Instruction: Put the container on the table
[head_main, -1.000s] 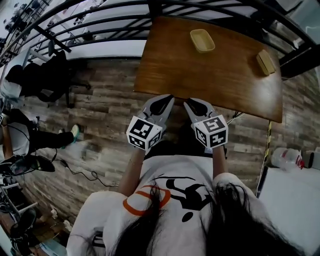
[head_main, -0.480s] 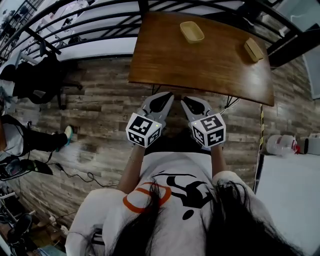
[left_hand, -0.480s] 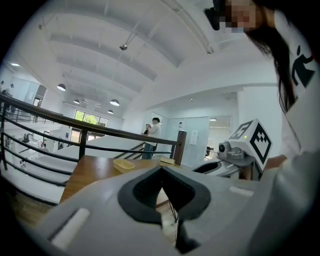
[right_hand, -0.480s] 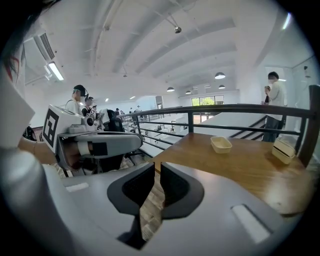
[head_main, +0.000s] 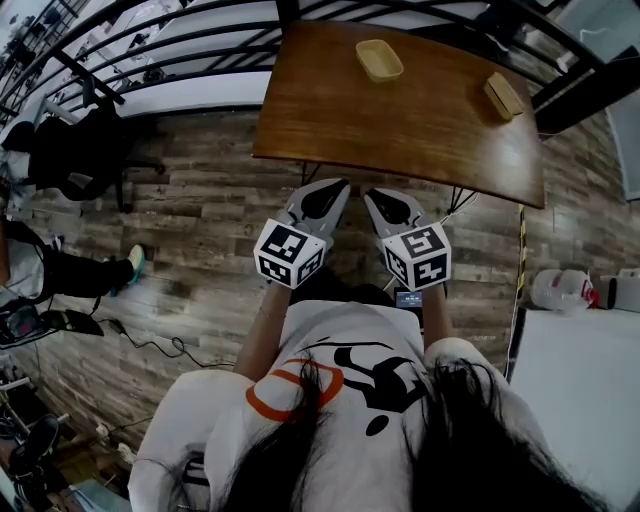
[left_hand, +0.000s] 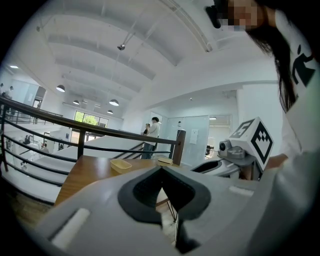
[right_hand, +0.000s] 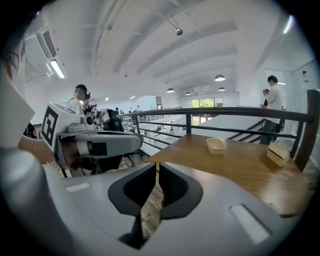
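A shallow tan container sits on the far part of the brown wooden table, and shows small in the left gripper view and the right gripper view. A second tan box lies near the table's right edge. My left gripper and right gripper hang side by side over the floor, just short of the table's near edge. Both are shut with nothing in them.
A dark metal railing runs behind and to the left of the table. Wood-plank floor lies below the grippers. A seated person's legs and cables are at far left. A white surface and a jug stand at right.
The table and its container have slid left and up in the head view. Both grippers stay shut, side by side, at about the same place before the table's edge.
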